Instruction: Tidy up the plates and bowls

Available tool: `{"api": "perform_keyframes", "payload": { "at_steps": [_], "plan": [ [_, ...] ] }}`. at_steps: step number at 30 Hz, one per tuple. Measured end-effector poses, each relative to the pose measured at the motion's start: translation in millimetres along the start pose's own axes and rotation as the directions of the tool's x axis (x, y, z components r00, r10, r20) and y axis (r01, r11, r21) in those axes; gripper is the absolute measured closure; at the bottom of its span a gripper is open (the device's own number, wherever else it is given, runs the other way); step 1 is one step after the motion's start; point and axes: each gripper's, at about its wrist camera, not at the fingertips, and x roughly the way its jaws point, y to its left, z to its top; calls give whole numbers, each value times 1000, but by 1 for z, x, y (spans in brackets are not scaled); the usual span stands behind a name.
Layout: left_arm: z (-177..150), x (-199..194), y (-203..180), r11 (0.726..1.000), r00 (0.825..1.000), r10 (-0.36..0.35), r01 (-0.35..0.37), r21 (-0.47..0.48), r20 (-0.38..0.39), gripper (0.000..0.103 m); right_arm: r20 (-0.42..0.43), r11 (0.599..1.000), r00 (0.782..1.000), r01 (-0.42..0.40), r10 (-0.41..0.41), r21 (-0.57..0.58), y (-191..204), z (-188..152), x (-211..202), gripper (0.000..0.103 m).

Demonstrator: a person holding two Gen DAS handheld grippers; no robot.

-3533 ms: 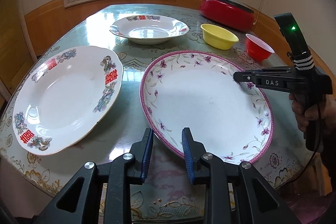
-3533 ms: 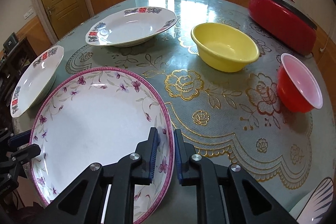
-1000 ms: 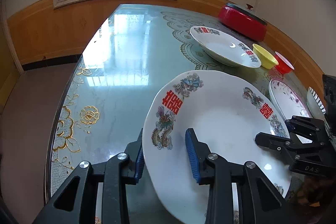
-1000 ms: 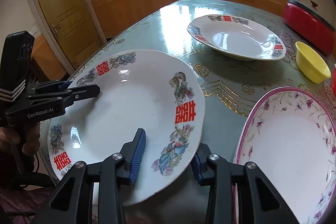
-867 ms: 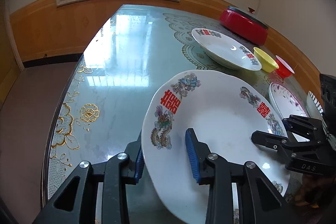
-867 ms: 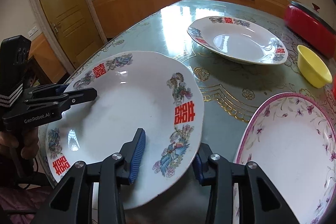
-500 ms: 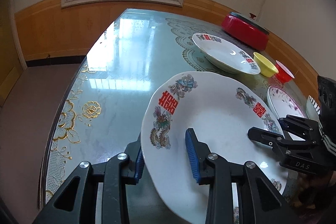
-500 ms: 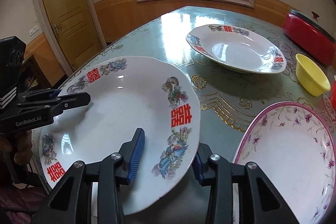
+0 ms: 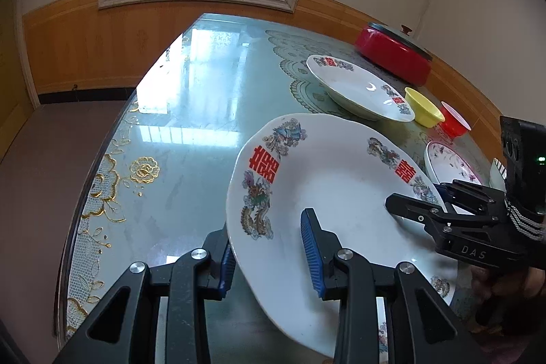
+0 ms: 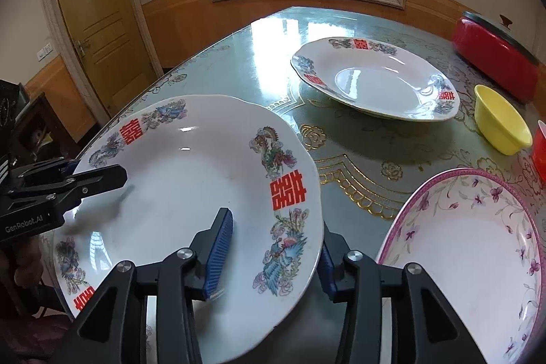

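Observation:
A white plate (image 9: pixel 341 193) with red characters and dragon motifs sits between both grippers at the near table edge. My left gripper (image 9: pixel 266 237) is shut on its left rim, one blue pad on top and the other under the rim. My right gripper (image 10: pixel 273 234) grips the opposite rim of the plate (image 10: pixel 177 179). Its jaws are opening slightly, and the rim is still between the pads. Each gripper shows in the other's view: the right gripper (image 9: pixel 419 207) and the left gripper (image 10: pixel 99 174). A pink-rimmed floral plate (image 10: pixel 471 241) lies just to the right.
A second white plate (image 10: pixel 372 81) lies further back on the glass-topped table (image 9: pixel 191 111). A yellow bowl (image 10: pixel 501 121), a red bowl (image 9: pixel 455 123) and a red lidded pot (image 10: pixel 494 46) stand at the far right. A door and a window lie beyond.
Both grippers stay on the white plate and the views have barely shifted. The right gripper's pads stand a touch wider apart than a second ago.

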Motion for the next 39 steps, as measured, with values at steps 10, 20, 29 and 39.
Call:
{"api": "perform_keyframes", "payload": {
  "at_steps": [10,20,29,39],
  "plan": [
    [3,-12,-12,999,998,-32,31,33,48,68,35,997,997,-67,65,47,-12,-5,-12,63],
    [-2,-1,-15,997,999,-52,51,49,16,74,22,995,996,-86,85,49,-12,-5,-9,66],
    [8,-16,-27,993,996,-43,34,115,80,79,21,982,989,-150,149,113,-24,-3,-11,70],
    [13,-1,-18,997,999,-26,25,70,23,79,-18,992,993,-113,114,61,-12,4,1,68]
  ]
}}
